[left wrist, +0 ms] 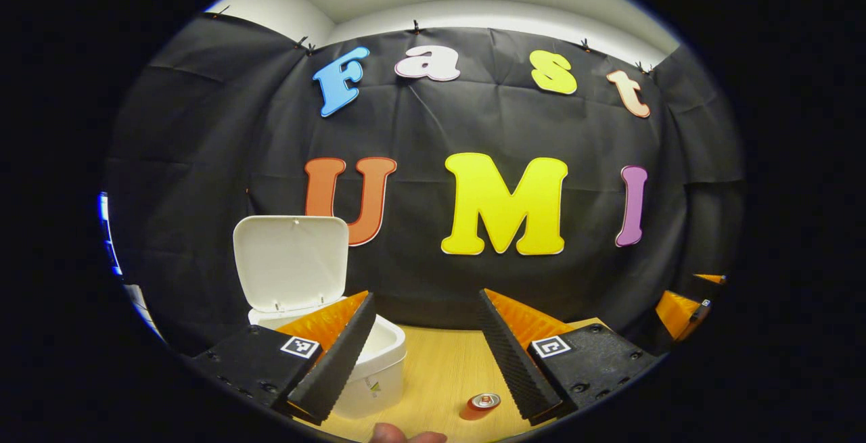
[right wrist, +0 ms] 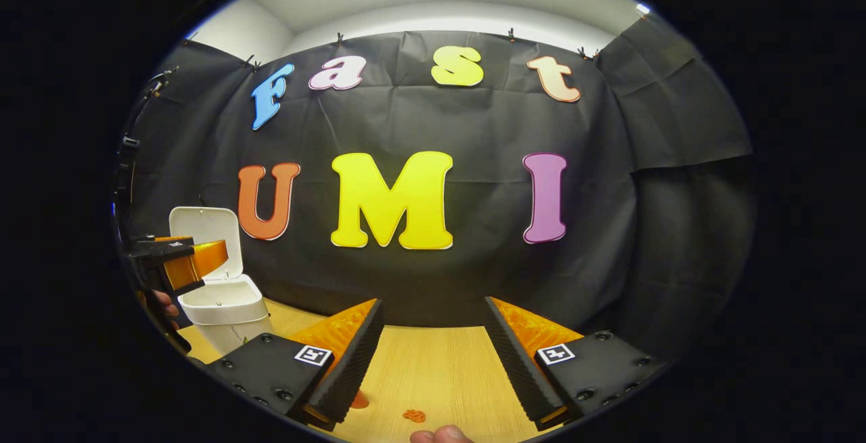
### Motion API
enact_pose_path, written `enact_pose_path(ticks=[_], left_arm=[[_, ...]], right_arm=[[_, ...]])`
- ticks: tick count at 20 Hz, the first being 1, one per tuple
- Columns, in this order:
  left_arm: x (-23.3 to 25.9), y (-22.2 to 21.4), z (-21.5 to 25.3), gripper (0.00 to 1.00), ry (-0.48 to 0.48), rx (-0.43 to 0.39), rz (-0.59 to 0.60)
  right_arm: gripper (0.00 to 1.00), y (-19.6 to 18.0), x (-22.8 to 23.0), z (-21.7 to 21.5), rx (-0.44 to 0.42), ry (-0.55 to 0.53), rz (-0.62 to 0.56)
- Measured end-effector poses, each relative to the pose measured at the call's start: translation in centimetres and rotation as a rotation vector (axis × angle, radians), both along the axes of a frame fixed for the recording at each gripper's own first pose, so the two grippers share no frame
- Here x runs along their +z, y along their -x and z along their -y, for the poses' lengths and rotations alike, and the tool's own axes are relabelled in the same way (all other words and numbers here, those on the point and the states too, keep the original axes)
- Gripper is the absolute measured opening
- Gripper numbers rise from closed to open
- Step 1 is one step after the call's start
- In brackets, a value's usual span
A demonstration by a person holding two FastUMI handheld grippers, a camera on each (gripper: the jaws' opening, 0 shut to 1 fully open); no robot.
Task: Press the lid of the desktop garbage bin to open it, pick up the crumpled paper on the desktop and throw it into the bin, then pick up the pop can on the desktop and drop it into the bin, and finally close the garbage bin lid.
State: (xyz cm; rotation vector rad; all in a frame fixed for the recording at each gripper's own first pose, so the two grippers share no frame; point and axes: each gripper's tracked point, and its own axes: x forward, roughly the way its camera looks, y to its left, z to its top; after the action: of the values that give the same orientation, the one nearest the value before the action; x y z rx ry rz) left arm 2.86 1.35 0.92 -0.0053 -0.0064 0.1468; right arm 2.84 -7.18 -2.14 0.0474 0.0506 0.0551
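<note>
The white desktop bin (left wrist: 382,362) stands on the wooden table with its lid (left wrist: 291,264) swung up and open. My left gripper (left wrist: 426,355) is open and empty, and its left finger overlaps the bin's front. A pop can (left wrist: 482,404) with a silver top stands on the table low between the fingers. In the right gripper view the bin (right wrist: 226,308) sits far left, with the left gripper (right wrist: 179,260) hovering beside its lid. My right gripper (right wrist: 433,362) is open and empty above the table. A small orange crumpled paper (right wrist: 414,416) lies below it. The can (right wrist: 358,401) peeks from behind the left finger.
The light wooden table (left wrist: 440,368) runs back to the black cloth wall. The right gripper (left wrist: 683,311) shows at the far right edge of the left gripper view. A fingertip (right wrist: 440,435) of the holding hand shows at the bottom edge.
</note>
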Motion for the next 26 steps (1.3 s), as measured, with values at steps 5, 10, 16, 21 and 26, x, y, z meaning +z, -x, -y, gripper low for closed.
enact_pose_path(ticks=[5, 10, 16, 21, 26], left_arm=[[-0.2, 0.7, 1.9, 0.98, -0.015, -0.082, 0.007], [-0.5, 1.7, 3.2, 0.98, -0.040, -0.129, 0.009], [-1.9, 3.2, 3.4, 0.98, -0.029, -0.133, -0.035], [-2.1, 4.3, 2.9, 0.98, -0.038, -0.122, -0.052], [-2.6, 4.8, 2.1, 0.98, -0.041, -0.096, -0.078]], right_arm=[[0.94, -0.4, -3.6, 0.4, 0.021, -0.009, -0.086], [0.93, -0.5, -9.7, -0.8, 0.119, 0.004, -0.212], [0.94, -0.6, -17.9, -1.5, 0.165, 0.016, -0.372], [0.95, -0.7, -25.1, -2.4, 0.224, 0.045, -0.516], [0.93, -1.1, -31.1, -2.5, 0.227, 0.085, -0.627]])
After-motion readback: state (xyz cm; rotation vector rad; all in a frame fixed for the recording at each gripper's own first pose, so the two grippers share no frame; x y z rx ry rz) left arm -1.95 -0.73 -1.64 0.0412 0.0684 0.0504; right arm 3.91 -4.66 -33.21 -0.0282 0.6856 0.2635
